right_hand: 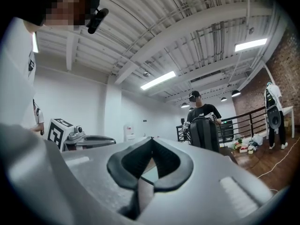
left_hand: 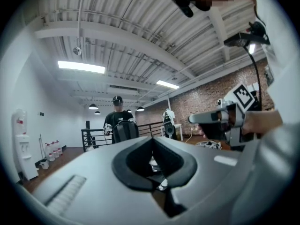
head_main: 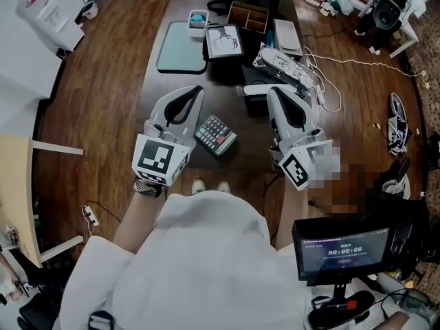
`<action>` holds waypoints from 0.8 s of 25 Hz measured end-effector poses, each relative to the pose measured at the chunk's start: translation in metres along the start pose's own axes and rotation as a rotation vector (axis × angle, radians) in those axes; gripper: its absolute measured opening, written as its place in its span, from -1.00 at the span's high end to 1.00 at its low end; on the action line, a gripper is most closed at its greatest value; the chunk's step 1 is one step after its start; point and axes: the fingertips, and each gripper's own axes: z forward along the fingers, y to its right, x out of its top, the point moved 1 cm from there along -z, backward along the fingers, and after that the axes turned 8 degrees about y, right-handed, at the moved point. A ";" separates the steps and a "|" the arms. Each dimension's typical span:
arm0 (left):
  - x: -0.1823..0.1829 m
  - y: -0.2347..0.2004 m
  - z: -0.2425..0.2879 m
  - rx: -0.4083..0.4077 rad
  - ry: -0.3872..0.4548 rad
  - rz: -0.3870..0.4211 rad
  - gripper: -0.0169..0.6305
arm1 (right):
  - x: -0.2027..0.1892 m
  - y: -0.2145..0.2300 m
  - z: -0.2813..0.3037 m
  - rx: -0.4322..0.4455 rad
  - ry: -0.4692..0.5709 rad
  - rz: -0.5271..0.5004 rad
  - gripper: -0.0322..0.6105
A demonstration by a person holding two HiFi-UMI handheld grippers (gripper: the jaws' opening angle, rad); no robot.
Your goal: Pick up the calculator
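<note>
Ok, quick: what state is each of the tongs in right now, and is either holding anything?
Left tongs: closed, holding nothing.
Right tongs: closed, holding nothing.
Calculator: lies between them, not held.

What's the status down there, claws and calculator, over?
Left claw shut, empty. Right claw shut, empty. Calculator on table between them, untouched. Nothing blocking it.

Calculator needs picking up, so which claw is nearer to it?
Left. The left claw hangs close beside the calculator, on its left; the right claw is farther off to its right, with bare table between.
</note>
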 end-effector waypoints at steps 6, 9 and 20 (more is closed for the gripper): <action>-0.009 -0.002 0.002 -0.028 -0.014 -0.018 0.93 | -0.009 -0.008 0.002 0.011 -0.029 0.012 0.89; -0.011 -0.001 0.002 -0.036 -0.022 -0.023 0.93 | -0.012 -0.009 0.001 0.010 -0.049 0.007 0.89; -0.039 0.014 -0.007 -0.090 -0.125 0.065 0.65 | -0.057 -0.035 0.001 0.123 -0.222 -0.055 0.52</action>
